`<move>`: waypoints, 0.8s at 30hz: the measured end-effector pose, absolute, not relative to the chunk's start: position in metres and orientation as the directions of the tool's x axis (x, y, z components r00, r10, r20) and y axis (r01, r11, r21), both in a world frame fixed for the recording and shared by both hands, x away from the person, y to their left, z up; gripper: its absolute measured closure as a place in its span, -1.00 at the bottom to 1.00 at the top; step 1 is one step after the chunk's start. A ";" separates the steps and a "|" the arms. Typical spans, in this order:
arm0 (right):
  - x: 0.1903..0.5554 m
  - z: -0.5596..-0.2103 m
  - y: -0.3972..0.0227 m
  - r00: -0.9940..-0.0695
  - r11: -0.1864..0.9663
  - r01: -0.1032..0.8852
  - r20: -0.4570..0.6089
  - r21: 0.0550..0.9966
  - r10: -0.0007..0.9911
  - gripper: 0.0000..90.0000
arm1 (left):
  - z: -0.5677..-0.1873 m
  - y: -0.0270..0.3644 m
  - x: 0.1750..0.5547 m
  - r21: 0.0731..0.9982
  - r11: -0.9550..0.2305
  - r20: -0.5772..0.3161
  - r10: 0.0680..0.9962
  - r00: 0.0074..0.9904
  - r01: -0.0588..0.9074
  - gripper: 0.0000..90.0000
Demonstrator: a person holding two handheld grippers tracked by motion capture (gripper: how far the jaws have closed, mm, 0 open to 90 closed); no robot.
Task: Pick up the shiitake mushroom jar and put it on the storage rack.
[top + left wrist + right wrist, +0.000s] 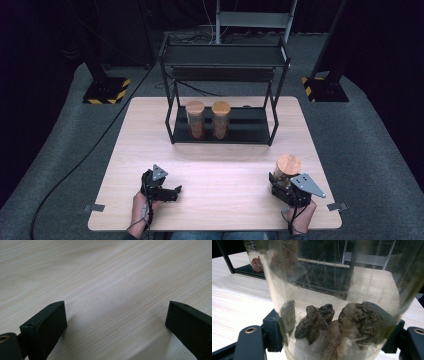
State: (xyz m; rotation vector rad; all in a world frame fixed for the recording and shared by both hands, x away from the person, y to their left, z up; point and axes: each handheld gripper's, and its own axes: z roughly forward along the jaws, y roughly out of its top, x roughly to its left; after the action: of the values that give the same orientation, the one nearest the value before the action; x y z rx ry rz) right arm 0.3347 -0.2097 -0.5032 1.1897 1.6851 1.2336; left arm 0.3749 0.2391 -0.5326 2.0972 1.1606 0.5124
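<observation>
My right hand-held gripper (283,186) pinches a glass jar (287,171) low on its sides, near the front right of the table (215,165). The jar stands upright, long axis vertical, cork lid (289,163) pointing up. My left hand-held gripper (172,192) rests spread wide over bare wood.

Two cork-lidded jars (208,119) stand side by side on the black rack's (225,60) lower shelf on the wooden table (220,165).

I see a pale, matt wood-grain worktop (107,272). The jar (332,297) I hold looks like clear, glossy glass, scuffed, with rough brown lumps (337,325) inside and a wooden lid (288,163). The rack (225,57) is matt black metal.
</observation>
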 end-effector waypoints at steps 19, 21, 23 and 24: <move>0.351 -0.498 -0.200 -0.313 0.118 0.278 -0.027 0.953 0.949 -0.45 | -0.533 0.239 0.375 0.720 -0.374 0.015 0.851 0.526 0.585 -0.94; 0.353 -0.497 -0.200 -0.313 0.117 0.279 -0.025 0.953 0.949 -0.45 | -0.533 0.239 0.375 0.720 -0.374 0.014 0.851 0.526 0.584 -0.94; 0.354 -0.496 -0.200 -0.314 0.116 0.279 -0.024 0.953 0.949 -0.45 | -0.533 0.239 0.375 0.720 -0.373 0.014 0.851 0.525 0.585 -0.94; 0.354 -0.495 -0.199 -0.313 0.115 0.281 -0.023 0.953 0.950 -0.45 | -0.533 0.239 0.375 0.720 -0.373 0.014 0.851 0.526 0.585 -0.94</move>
State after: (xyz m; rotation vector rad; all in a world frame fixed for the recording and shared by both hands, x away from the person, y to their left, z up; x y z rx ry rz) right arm 0.3545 -0.1992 -0.4951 1.2090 1.7009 1.2229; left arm 0.3750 0.2392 -0.5327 2.0969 1.1610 0.5111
